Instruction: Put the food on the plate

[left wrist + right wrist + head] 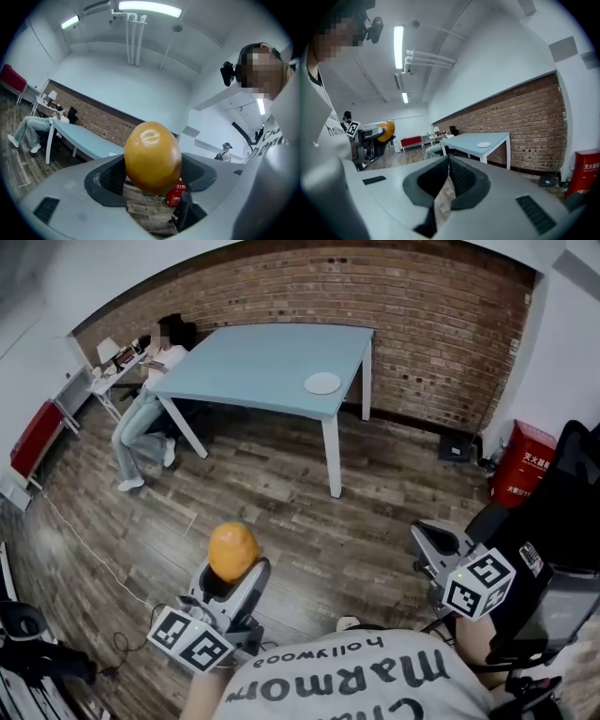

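A: Head view?
B: The left tongs (232, 570) grip an orange (232, 550) over the floor. The plate (322, 382) sits well apart on the counter (253, 362).
A: Left gripper view?
B: Both jaws press the orange's sides.
A: Right gripper view?
B: The right tongs (447, 164) are closed and hold nothing.

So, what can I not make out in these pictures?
- Lower part of the round orange food: head view, hidden inside the left gripper.
- The small white round plate on the pale blue table: too small and far in the head and right gripper views for surface detail.
- The red box: left gripper view, mostly hidden behind the food.
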